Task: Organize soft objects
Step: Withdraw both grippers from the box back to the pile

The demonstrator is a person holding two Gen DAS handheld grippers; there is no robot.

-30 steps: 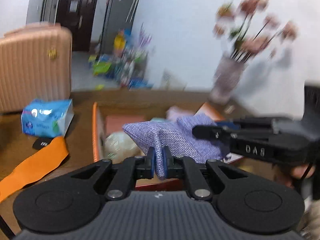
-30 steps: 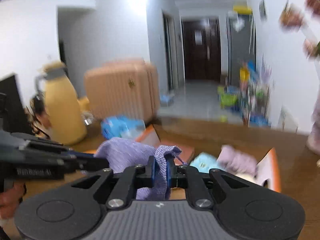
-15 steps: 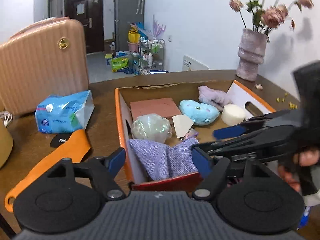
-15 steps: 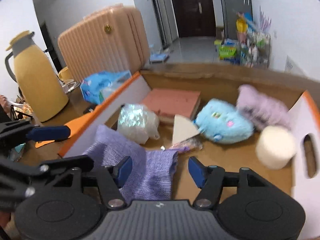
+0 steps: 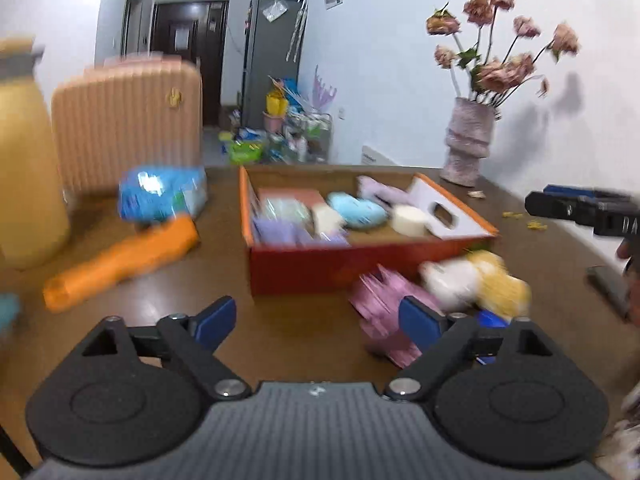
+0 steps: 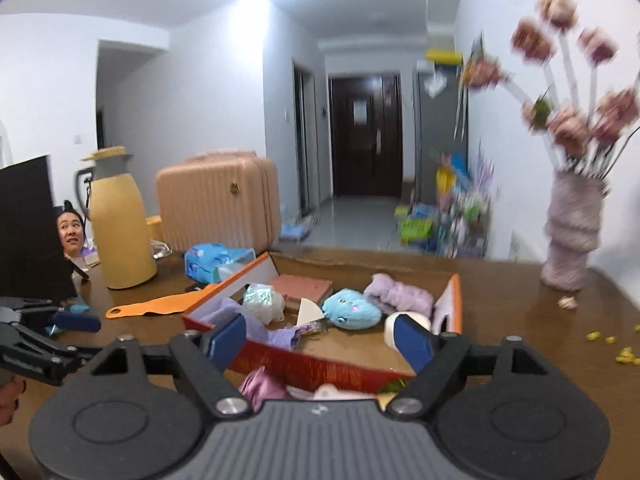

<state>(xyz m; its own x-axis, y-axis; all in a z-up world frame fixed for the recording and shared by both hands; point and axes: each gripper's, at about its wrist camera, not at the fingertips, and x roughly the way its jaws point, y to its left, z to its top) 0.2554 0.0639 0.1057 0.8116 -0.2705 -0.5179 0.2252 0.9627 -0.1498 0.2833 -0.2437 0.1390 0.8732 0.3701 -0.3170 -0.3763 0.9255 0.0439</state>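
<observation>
The orange-red cardboard box sits on the brown table. In it lie the purple cloth, a blue plush, a lilac fuzzy item, a white cylinder, a shiny wrapped ball and a reddish block. In front of the box lie a pink soft item and a white-and-yellow plush. My left gripper is open and empty, short of the box. My right gripper is open and empty above the box's near wall.
An orange strip, a blue tissue pack, a yellow jug and a pink suitcase are left of the box. A vase of dried flowers stands at the right. A dark flat item lies far right.
A second ago both grippers held the purple cloth above the box. They opened and left it in the box. Now both have pulled back from the box and stay open.
</observation>
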